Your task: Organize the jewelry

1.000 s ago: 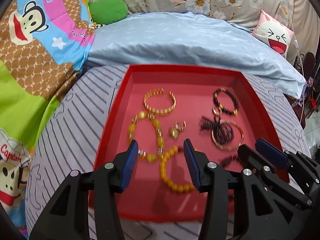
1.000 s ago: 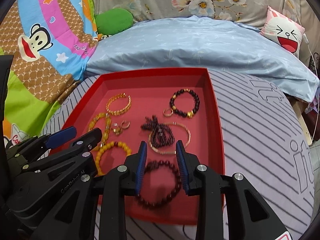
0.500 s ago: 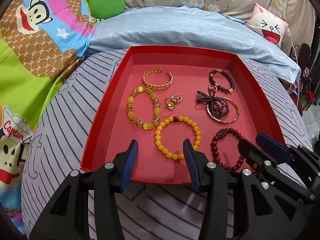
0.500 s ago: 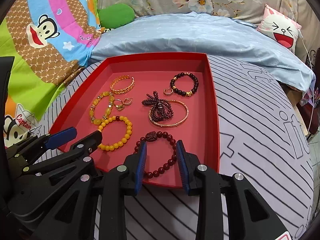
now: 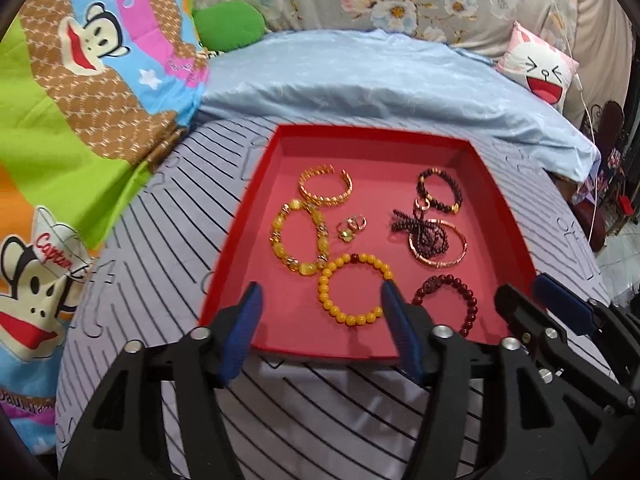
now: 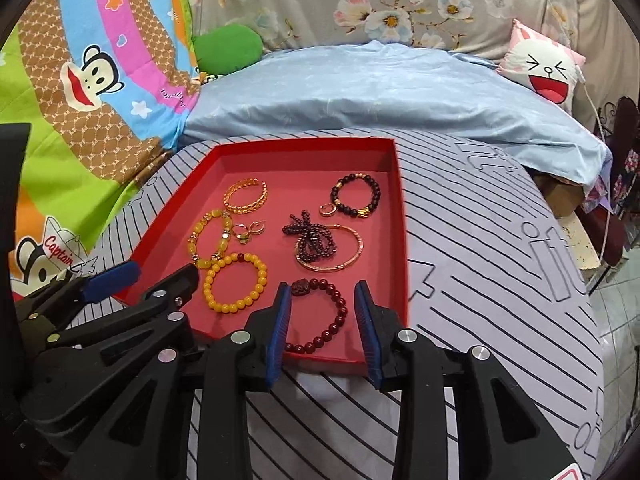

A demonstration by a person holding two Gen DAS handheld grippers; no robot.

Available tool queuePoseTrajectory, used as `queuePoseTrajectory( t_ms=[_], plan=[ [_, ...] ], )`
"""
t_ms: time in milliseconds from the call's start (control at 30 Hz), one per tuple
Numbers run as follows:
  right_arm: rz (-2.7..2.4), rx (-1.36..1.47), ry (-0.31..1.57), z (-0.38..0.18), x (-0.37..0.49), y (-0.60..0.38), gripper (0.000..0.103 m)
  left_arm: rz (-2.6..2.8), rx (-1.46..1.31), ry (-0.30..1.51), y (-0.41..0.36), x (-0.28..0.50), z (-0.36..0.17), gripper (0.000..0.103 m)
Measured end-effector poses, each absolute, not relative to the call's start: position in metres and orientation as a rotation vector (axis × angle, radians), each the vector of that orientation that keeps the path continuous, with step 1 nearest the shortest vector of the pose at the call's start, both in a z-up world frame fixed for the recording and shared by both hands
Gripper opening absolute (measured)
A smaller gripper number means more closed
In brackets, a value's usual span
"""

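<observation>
On the grey cushion with black stripes (image 5: pixel 168 240), which lies on a bed, sits a shallow red rectangular tray (image 5: pixel 248 216) that carries all the jewelry. Along its left side lie a gold chain-link cuff bangle (image 5: pixel 326 190), a bracelet of translucent yellow stones with small metal spacers (image 5: pixel 300 240) and, nearer the front, a bracelet of round opaque yellow beads (image 5: pixel 352 288); the two yellow bracelets touch. A small cluster of gold rings (image 5: pixel 350 228) rests between the cuff and the yellow beads. On the right side are a black bead bracelet with gold accents (image 5: pixel 440 192) at the back, a small gold ring (image 5: pixel 422 205) just beside it, a bundle of tiny dark garnet beads (image 5: pixel 424 236) lying across a thin rose-gold bangle (image 5: pixel 452 256), and at the front a dark red bead bracelet with a carved bead (image 6: pixel 320 312).

Both tools hover over the tray's near edge. The left gripper (image 5: pixel 320 320) has its blue-padded fingers (image 5: pixel 246 324) spread apart, having just been opening, and grasps nothing; the opaque yellow bracelet shows between them from above. The right gripper (image 6: pixel 322 324) has also just been opening, its fingers (image 6: pixel 280 332) parted and empty, framing the dark red bracelet below. Behind the cushion lie a pale blue quilt (image 5: pixel 380 80), a cartoon monkey blanket (image 5: pixel 80 80) and a white laughing-face pillow (image 6: pixel 544 68).
</observation>
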State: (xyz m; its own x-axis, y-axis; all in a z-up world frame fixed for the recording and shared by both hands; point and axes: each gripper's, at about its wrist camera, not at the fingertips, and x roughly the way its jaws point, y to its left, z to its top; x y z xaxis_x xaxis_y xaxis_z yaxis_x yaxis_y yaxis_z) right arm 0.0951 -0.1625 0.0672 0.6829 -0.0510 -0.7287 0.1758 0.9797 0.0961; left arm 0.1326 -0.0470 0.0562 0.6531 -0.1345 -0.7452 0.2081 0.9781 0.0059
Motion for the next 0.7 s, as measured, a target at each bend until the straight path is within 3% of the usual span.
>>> queuePoseTrajectory(
  t_ms=[333, 700],
  plan=[
    [-0.194, 0.173, 0.754, 0.087, 0.064, -0.172, 0.075, -0.143, 0.055, 0.790, -0.027, 0.110, 0.075, 0.091],
    [-0.184, 0.191, 0.770, 0.083, 0.049, -0.167, 0.085, -0.136, 0.058, 0.800, -0.017, 0.094, 0.073, 0.096]
  ],
)
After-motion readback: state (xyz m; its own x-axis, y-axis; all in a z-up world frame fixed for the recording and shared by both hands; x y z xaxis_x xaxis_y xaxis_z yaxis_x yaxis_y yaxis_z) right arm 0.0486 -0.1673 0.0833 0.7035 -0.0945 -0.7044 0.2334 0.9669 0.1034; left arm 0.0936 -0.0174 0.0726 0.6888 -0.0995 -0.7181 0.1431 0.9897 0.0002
